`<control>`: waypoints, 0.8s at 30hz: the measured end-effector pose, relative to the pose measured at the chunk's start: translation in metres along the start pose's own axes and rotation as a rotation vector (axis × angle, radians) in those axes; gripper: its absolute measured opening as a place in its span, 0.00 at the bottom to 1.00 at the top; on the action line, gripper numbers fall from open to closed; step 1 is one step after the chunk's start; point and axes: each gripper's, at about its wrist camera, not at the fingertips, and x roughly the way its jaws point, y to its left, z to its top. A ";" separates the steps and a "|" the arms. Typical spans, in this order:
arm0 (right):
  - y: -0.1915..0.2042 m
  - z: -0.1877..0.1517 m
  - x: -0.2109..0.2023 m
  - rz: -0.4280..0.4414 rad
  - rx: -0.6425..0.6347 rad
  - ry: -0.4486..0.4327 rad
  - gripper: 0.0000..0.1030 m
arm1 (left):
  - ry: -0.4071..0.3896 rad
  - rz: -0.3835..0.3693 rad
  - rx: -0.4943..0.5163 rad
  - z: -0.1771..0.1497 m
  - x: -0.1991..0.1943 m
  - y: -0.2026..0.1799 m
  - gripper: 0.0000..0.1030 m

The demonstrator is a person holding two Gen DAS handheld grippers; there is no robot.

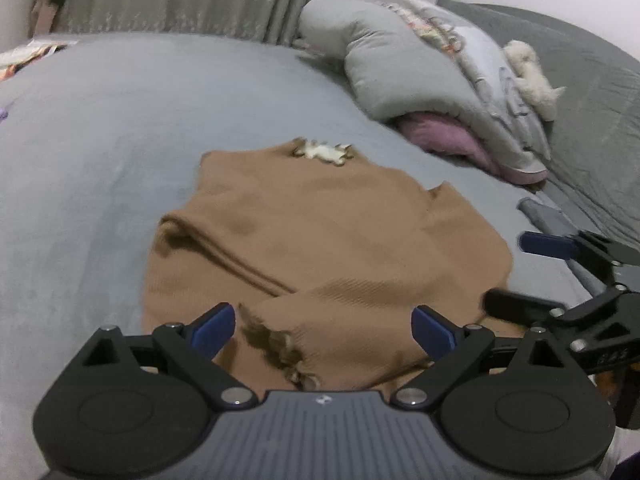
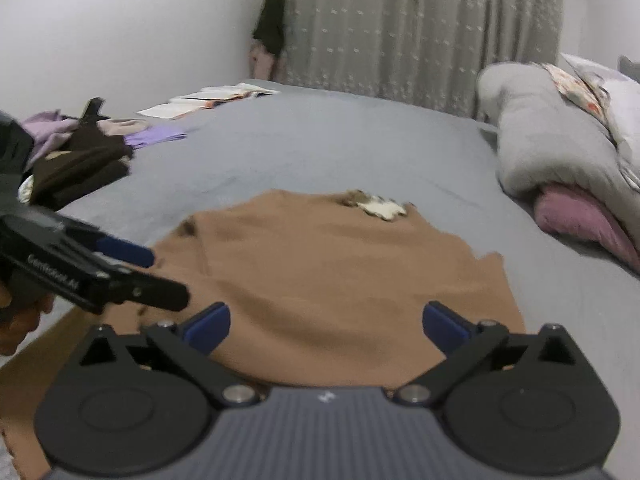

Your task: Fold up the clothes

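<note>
Two grippers hang over a tan sweater lying part-folded on the grey bed. Left gripper and right gripper both stand spread wide, pads clear of the knit, gripping nothing. Motion blur smears the sweater's frilled cuff; its near hem is hidden behind the gripper bodies.

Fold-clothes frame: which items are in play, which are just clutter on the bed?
In play: brown sweater, left gripper, right gripper, both open.

Clutter: grey duvet, pink blanket, white plush toy, dark clothes pile, papers, curtain.
</note>
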 end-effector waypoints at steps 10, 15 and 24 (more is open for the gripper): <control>-0.004 -0.005 0.000 -0.008 -0.011 0.020 1.00 | 0.037 -0.069 -0.058 -0.004 0.019 -0.007 0.31; -0.008 -0.008 -0.001 -0.017 -0.008 0.030 1.00 | 0.036 -0.070 -0.066 -0.006 0.016 -0.013 0.08; -0.015 -0.009 -0.009 -0.031 0.003 0.019 1.00 | -0.017 -0.106 -0.090 0.001 -0.014 -0.016 0.06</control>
